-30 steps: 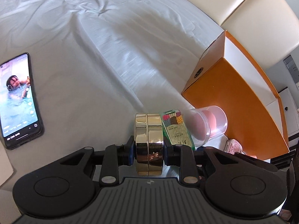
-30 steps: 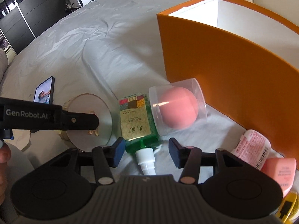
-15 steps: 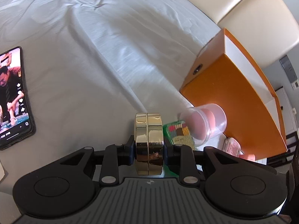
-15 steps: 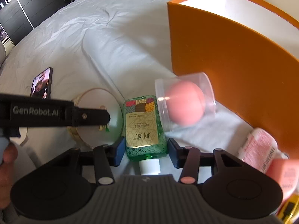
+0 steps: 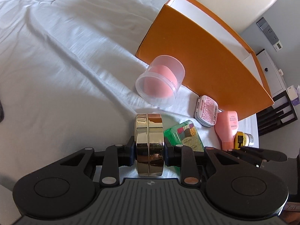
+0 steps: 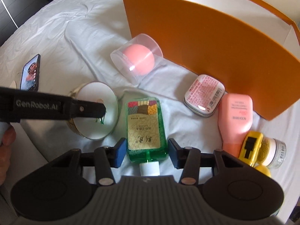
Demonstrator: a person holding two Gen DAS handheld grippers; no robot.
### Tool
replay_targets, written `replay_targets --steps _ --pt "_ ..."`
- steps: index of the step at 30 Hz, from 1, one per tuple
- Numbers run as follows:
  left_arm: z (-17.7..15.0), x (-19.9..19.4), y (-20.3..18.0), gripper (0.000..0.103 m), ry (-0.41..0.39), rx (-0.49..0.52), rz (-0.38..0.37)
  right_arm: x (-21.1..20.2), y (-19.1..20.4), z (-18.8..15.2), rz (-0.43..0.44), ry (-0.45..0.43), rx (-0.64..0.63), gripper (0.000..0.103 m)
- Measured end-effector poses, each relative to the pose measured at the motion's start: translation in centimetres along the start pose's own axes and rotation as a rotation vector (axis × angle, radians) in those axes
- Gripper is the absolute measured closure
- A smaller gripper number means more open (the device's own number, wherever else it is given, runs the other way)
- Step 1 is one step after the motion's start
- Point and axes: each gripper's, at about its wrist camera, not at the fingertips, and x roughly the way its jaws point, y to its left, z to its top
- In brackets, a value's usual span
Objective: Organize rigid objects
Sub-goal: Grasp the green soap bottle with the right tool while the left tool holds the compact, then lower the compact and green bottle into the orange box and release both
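My left gripper (image 5: 149, 151) is shut on a round gold compact (image 5: 149, 140), held on edge; the compact (image 6: 97, 112) also shows in the right wrist view, left of the green bottle. My right gripper (image 6: 146, 152) is open, its fingers on either side of the lower end of a flat green bottle (image 6: 145, 125) that lies on the white sheet, white cap toward me. An open orange box (image 6: 215, 30) stands behind. A clear jar with a pink sponge (image 6: 136, 58) lies on its side in front of the box.
To the right lie a white tin (image 6: 204, 95), a pink tube (image 6: 235, 120), a yellow item (image 6: 251, 148) and a small jar (image 6: 273, 152). A phone (image 6: 31, 73) lies at the left. Padded headboard (image 5: 234, 1) behind the box.
Both grippers have risen and swung right, so the box and the items by it show more fully. The left still holds the compact; the right stays open around the green bottle.
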Motion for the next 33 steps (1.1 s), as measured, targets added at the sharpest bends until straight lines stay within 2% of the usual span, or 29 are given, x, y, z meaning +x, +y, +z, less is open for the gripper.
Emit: replay_targets --steps 5,8,15,23,28,33 --pt "-0.2 -0.3 0.4 0.072 -0.007 -0.017 -0.007 1.1 0.7 1.3 -0.006 -0.013 -0.018 0.052" --pt "-0.2 -0.3 0.3 0.072 -0.011 -0.02 -0.004 1.4 0.7 1.6 -0.007 -0.014 -0.017 0.056" --pt "-0.2 -1.3 -0.5 0.072 -0.052 -0.023 -0.023 -0.2 -1.0 1.1 0.032 -0.032 0.056 0.058" --pt "1.5 -3.4 -3.6 0.072 -0.15 -0.013 -0.12 -5.3 -3.8 1.3 -0.003 -0.148 0.113 0.058" --pt "4.1 -4.8 -6.4 0.072 -0.226 0.019 -0.192 -9.2 -5.5 2.6 0.002 -0.244 0.15 0.058" --pt "7.6 -5.6 -9.0 0.072 -0.307 0.051 -0.249 -13.2 -7.2 5.2 -0.011 -0.38 0.169 0.058"
